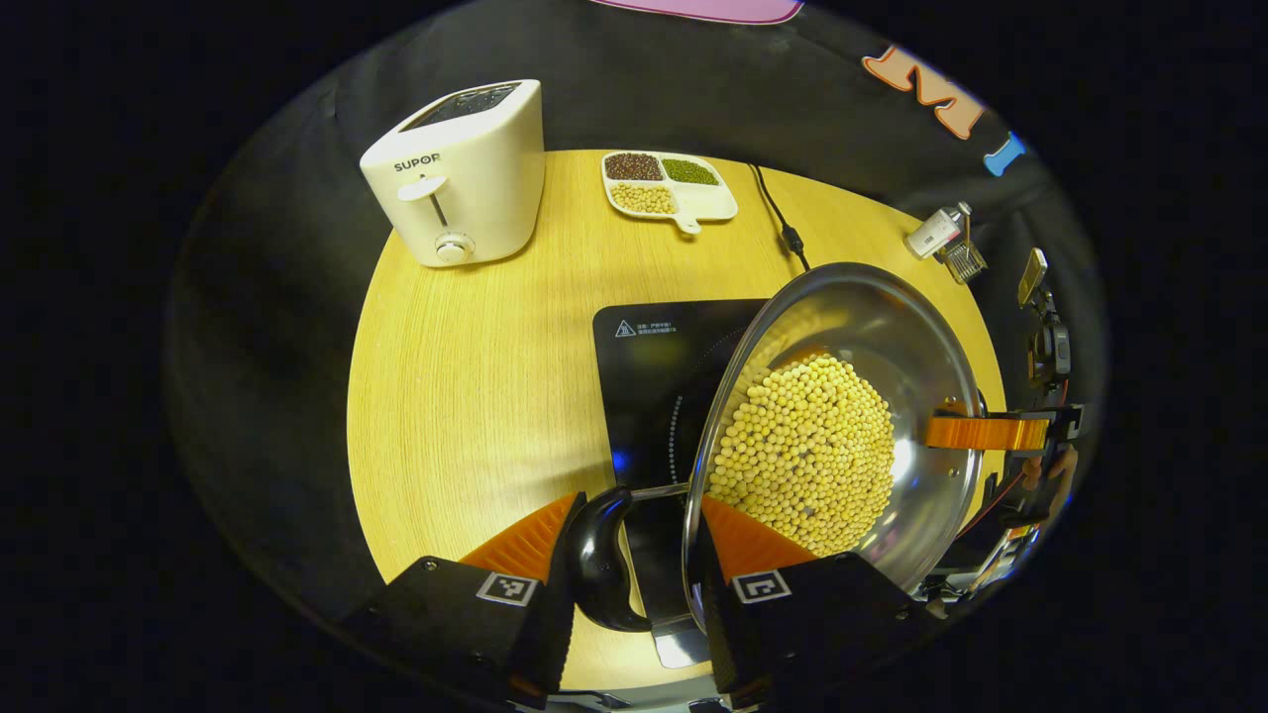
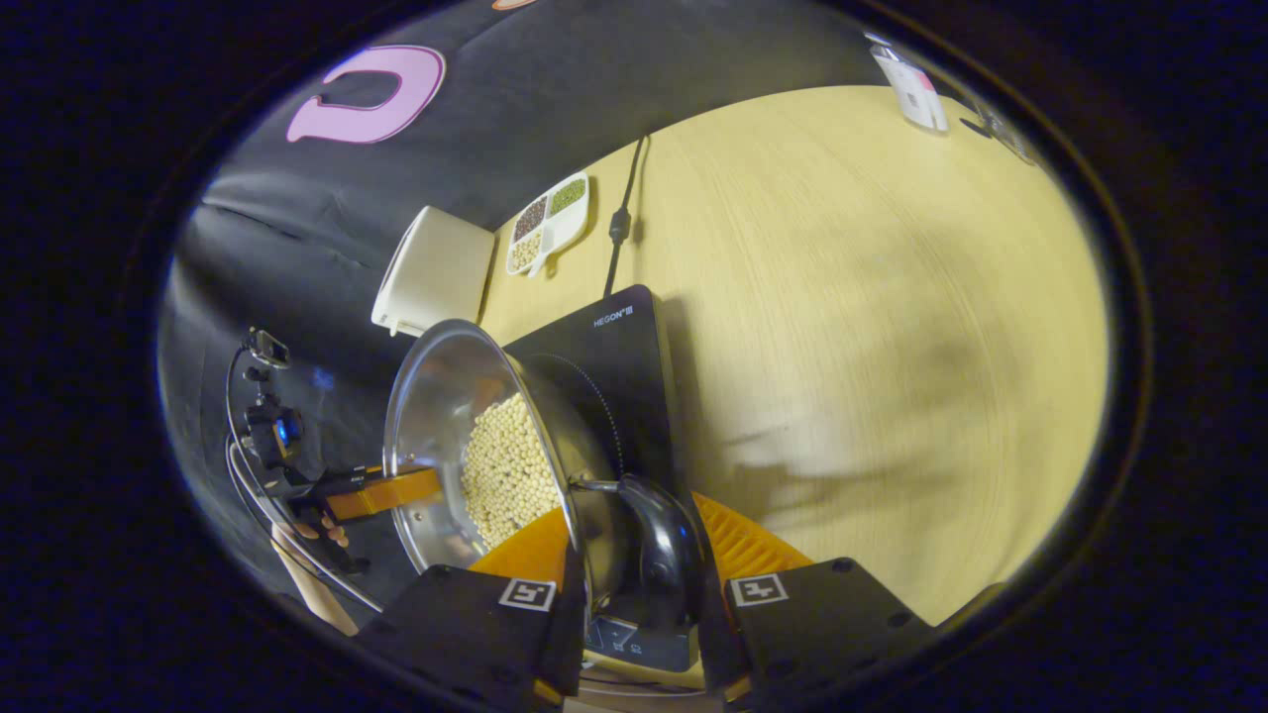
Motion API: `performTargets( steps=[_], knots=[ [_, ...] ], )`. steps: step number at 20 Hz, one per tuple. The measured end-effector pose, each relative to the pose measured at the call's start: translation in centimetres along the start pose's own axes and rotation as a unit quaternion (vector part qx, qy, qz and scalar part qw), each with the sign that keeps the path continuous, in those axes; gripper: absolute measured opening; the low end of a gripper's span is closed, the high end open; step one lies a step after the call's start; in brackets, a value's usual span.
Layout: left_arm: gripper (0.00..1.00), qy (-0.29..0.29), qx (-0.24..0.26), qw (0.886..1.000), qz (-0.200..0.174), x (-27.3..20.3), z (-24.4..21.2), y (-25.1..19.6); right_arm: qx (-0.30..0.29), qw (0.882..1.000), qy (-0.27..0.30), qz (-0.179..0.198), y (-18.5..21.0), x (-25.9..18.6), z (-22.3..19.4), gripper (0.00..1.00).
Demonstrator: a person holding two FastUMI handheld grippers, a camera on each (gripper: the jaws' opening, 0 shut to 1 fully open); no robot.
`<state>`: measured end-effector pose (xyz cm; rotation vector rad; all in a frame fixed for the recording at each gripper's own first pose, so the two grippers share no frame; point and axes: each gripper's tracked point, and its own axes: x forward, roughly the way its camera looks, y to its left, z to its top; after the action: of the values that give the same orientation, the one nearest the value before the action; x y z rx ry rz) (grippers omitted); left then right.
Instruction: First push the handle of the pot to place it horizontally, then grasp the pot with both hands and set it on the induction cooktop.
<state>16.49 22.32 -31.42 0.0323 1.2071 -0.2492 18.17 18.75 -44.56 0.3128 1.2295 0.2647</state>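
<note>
Closest to the lens in the left gripper view, the left gripper (image 1: 634,555) has its fingers on either side of a black side handle (image 1: 602,560) of the steel pot (image 1: 921,495), one finger outside the handle and the other inside the rim, closed on them. In the right gripper view, the right gripper (image 2: 639,555) grips the opposite black handle (image 2: 666,550) the same way.

Both grippers carry the pot, which is half full of pale soybeans (image 1: 804,451). It hangs tilted above the black induction cooktop (image 1: 649,366), which lies at the centre of the round wooden table (image 1: 446,396).

Judging by this, the two-handed carry is under way; next the pot needs levelling and lowering squarely onto the cooktop's ring.

At 11 o'clock stands a white toaster (image 1: 458,173) marked "SUPOR". At 12 o'clock sits a divided dish (image 1: 670,185) of beans. The cooktop edge reads "HEGON" in the right gripper view. A power cable (image 1: 780,220) trails away toward 1 o'clock.
</note>
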Motion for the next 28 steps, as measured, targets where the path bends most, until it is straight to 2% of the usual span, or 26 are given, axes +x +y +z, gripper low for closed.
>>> performTargets(
  steps=[5, 6, 9, 10, 16, 17, 20, 21, 23, 26, 27, 28],
  knots=[
    [0.59, -0.002, -0.024, 1.0, -0.007, 0.5, -0.5, 0.2, -0.006, 1.0, -0.013, 0.013, 0.2, 0.2, 0.7, 0.49],
    [0.59, -0.002, -0.025, 1.0, -0.008, 0.4, -0.6, 0.2, -0.005, 1.0, -0.01, 0.017, 0.4, 0.2, 0.6, 0.43],
    [0.61, -0.01, -0.026, 1.0, -0.015, 0.4, -0.5, 0.2, -0.001, 0.999, -0.013, 0.031, 0.4, 0.3, 0.5, 0.46],
    [0.61, -0.012, -0.025, 0.999, -0.017, 0.4, -0.5, 0.2, 0.004, 0.999, -0.013, 0.036, 0.5, 0.3, 0.5, 0.52],
    [0.61, -0.015, -0.026, 0.999, -0.02, 0.4, -0.4, 0.2, 0.012, 0.999, -0.011, 0.048, 0.7, 0.4, 0.4, 0.52],
    [0.61, -0.016, -0.029, 0.999, -0.02, 0.5, -0.5, 0.2, 0.011, 0.999, -0.012, 0.049, 0.7, 0.4, 0.4, 0.46],
    [0.63, -0.018, -0.034, 0.999, -0.018, 0.3, -0.6, 0.3, 0.004, 0.999, -0.023, 0.045, 0.2, 0.6, 0.6, 0.46],
    [0.63, -0.018, -0.037, 0.999, -0.015, 0.3, -0.8, 0.5, 0.007, 0.999, -0.022, 0.046, 0.4, 0.4, 0.6, 0.51],
    [0.69, -0.028, -0.045, 0.999, -0.014, 0.2, -0.7, 0.5, 0.0, 0.999, -0.031, 0.029, -0.4, 0.5, 0.9, 0.55],
    [0.76, -0.065, -0.037, 0.997, 0.016, -0.6, -0.3, 1.3, -0.024, 0.998, -0.055, 0.009, -1.6, -0.7, 1.3, 0.76],
    [0.94, -0.081, -0.036, 0.996, 0.027, -1.1, 0.2, 1.6, -0.031, 0.997, -0.068, 0.005, -1.7, -1.5, 1.6, 0.83],
    [0.94, -0.096, -0.038, 0.994, 0.037, -1.6, 0.2, 1.6, -0.037, 0.996, -0.082, 0.004, -1.7, -2.3, 2.0, 0.91]
  ],
)
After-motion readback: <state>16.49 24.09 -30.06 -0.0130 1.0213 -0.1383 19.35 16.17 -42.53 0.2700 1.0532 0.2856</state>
